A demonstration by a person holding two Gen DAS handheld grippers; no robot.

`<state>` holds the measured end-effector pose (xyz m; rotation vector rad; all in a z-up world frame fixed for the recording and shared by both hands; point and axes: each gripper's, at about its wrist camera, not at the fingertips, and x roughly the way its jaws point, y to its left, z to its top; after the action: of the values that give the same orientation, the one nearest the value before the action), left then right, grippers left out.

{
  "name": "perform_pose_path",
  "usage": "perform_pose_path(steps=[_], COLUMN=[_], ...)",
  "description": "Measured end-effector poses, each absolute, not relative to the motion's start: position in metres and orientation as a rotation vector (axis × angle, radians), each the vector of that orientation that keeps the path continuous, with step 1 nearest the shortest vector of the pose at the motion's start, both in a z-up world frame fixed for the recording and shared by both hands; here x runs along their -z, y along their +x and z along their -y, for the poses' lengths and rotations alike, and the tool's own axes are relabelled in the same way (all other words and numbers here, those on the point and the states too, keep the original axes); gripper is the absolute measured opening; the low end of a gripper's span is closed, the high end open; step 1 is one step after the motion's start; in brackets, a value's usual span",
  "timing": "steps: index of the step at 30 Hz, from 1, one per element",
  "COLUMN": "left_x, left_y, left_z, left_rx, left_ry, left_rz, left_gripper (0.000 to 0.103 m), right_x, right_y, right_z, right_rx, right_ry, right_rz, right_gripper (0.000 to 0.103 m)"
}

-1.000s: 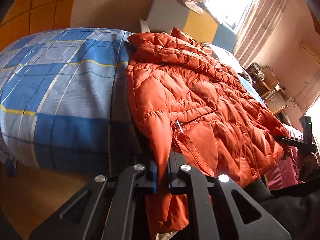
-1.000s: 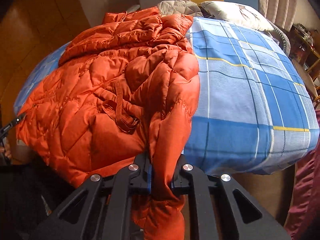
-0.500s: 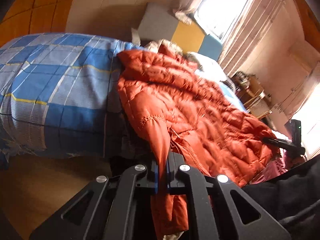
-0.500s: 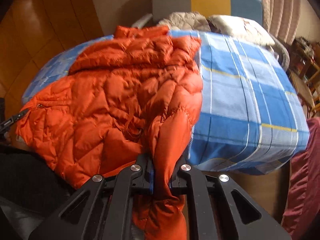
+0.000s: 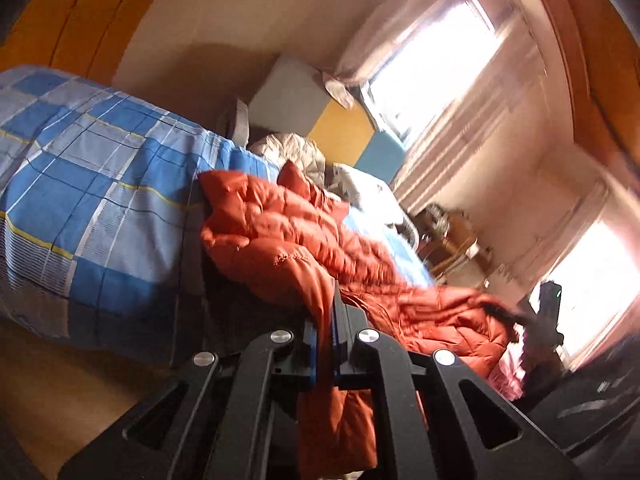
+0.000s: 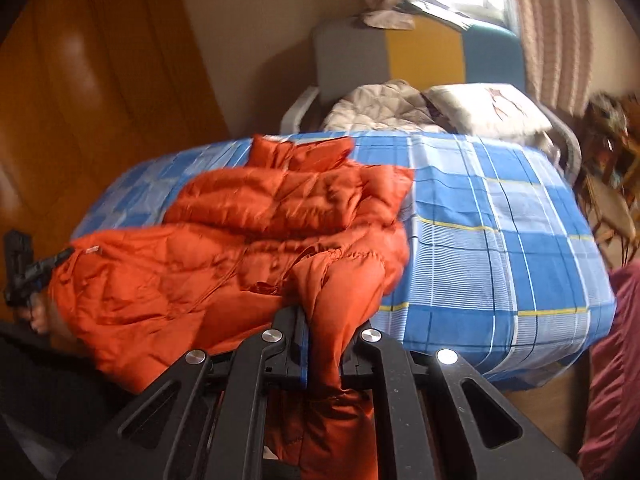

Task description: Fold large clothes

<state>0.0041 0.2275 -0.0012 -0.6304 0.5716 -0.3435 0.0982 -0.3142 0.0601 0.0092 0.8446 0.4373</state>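
Fabric of the orange quilted jacket (image 5: 280,236) passes between the fingers of the left gripper (image 5: 325,344), clamped on one hem corner; the right gripper (image 6: 325,340) is clamped on another, bunched fold. Between them the jacket's near edge overhangs the bed's (image 6: 500,240) foot; beyond, its puffy, creased body lies across the blue plaid cover, bare bedding alongside. Farther: pillows (image 6: 480,108) and headboard (image 6: 420,52).
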Motion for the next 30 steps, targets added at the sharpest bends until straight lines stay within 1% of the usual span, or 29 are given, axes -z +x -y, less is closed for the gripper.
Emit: perform_pose_path(steps=[8, 11, 18, 24, 30], left_x=[-0.023, -0.024, -0.019, -0.004, 0.026], left_y=[0.062, 0.083, 0.16, 0.229, 0.286], left_z=[-0.244, -0.248, -0.257, -0.264, -0.273], left_rx=[0.353, 0.352, 0.328, 0.27, 0.181], left_ry=[-0.682, -0.705, -0.764, -0.787, -0.82], left_rz=[-0.518, -0.514, -0.536, -0.608, -0.7], left_gripper=[0.004, 0.004, 0.005, 0.005, 0.006], right_x=[-0.081, -0.082, -0.077, -0.054, -0.019], right_y=[0.146, 0.172, 0.238, 0.306, 0.362], right_z=[0.311, 0.306, 0.292, 0.285, 0.284], right_rx=[-0.433, -0.437, -0.419, -0.375, -0.331], right_ry=[0.032, 0.049, 0.088, 0.13, 0.169], right_rz=[-0.783, -0.774, -0.773, -0.829, -0.905], right_gripper=[0.009, 0.009, 0.009, 0.009, 0.01])
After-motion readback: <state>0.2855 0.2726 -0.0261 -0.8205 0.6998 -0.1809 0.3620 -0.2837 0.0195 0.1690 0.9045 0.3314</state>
